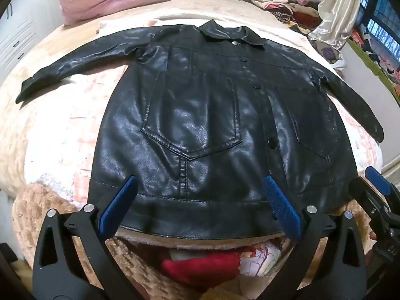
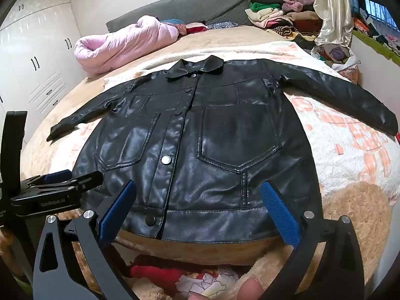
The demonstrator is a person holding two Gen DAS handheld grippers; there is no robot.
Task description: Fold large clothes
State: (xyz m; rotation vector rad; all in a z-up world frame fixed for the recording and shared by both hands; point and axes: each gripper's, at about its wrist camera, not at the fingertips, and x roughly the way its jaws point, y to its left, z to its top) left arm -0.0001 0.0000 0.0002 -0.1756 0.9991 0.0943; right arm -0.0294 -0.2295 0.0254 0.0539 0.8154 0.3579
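A black leather jacket (image 1: pixel 200 115) lies flat and buttoned on the bed, front up, collar away from me, both sleeves spread out to the sides. It also shows in the right wrist view (image 2: pixel 212 145). My left gripper (image 1: pixel 200 187) is open and empty, hovering just above the hem on the jacket's left half. My right gripper (image 2: pixel 200 192) is open and empty above the hem on the right half. The right gripper also shows at the right edge of the left wrist view (image 1: pixel 375 190); the left gripper shows at the left edge of the right wrist view (image 2: pixel 65 177).
The bed carries a cream and pink fleece blanket (image 2: pixel 350 145). A rolled pink duvet (image 2: pixel 120 47) lies at the far left. Piles of clothes (image 2: pixel 280 17) sit at the far right by a curtain (image 2: pixel 330 12). White wardrobes (image 2: pixel 37 57) stand on the left. Red and floral fabric (image 1: pixel 215 267) lies below the bed's near edge.
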